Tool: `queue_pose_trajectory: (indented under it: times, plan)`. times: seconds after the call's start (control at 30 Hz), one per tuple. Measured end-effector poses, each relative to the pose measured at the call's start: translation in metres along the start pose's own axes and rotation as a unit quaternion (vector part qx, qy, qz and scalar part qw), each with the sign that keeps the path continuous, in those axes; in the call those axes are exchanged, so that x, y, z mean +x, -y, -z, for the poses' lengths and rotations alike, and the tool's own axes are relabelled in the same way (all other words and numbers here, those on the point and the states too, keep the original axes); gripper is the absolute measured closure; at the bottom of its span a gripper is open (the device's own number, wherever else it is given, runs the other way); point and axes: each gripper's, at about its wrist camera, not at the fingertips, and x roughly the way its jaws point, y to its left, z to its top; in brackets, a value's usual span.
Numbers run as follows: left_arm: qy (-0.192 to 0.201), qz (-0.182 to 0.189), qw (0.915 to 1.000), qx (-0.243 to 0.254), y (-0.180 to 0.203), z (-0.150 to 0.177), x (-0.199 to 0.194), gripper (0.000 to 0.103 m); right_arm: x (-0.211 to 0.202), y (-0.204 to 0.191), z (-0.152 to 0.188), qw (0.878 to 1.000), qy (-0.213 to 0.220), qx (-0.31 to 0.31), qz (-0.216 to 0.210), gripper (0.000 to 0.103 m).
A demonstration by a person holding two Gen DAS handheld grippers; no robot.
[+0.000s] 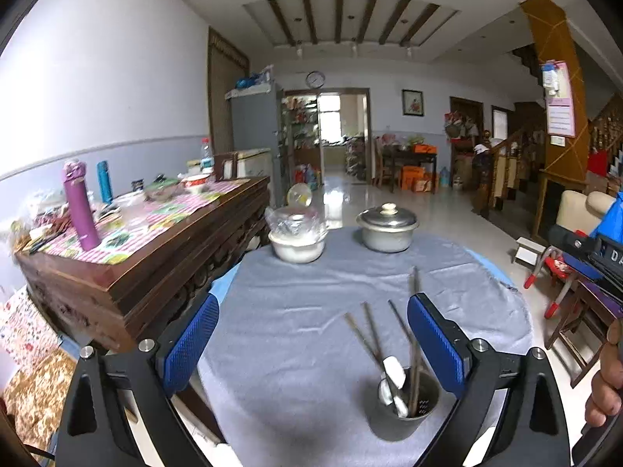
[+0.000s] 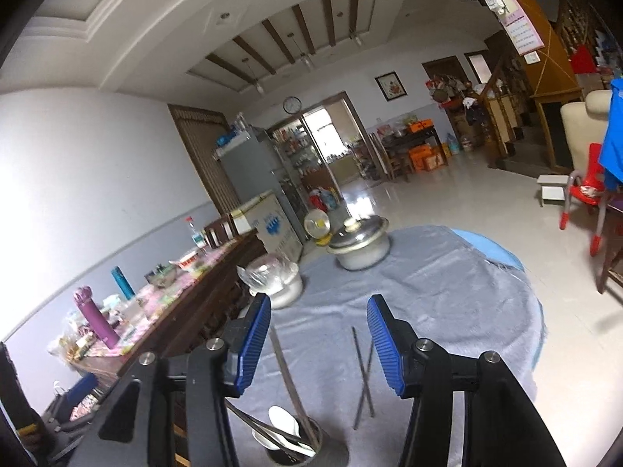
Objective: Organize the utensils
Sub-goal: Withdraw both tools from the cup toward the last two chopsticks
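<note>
1. Utensils stand in a metal holder cup (image 1: 409,399) near the front of the grey tablecloth (image 1: 311,311) in the left wrist view: chopsticks (image 1: 370,334) and white spoons (image 1: 393,373).
2. Left gripper (image 1: 311,334) gapes wide with nothing between its pads; its right finger (image 1: 436,346) hides part of the chopsticks.
3. At the right edge, a black device is cut off, showing only "DA"; a hand (image 1: 607,381) is partly seen.
4. In the right wrist view the cup (image 2: 294,447) is cropped by the bottom edge, and two loose chopsticks (image 2: 364,377) lie crossed on the cloth.
5. Right gripper (image 2: 317,344) is partly spread, holding nothing.
6. Wall calendar (image 2: 520,19) print is unreadable.
</note>
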Motion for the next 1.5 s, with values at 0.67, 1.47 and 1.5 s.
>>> queue_pose_trajectory:
  times: [0.67,1.47,1.5]
  plan:
    - [-0.06,-0.083,0.994,-0.036,-0.054,0.019,0.012,0.005,0.017,0.016,0.021,0.995,-0.053,-0.031,0.072,0.048]
    - [-0.108,-0.123,0.9851,-0.053,-0.074,0.044,0.037,0.005,0.035,-0.001,0.039,0.993,-0.089,-0.047,0.059,0.048]
    - [-0.109,-0.123,0.985,-0.053,-0.075,0.044,0.037,0.005,0.036,-0.001,0.039,0.993,-0.09,-0.047,0.059,0.048]
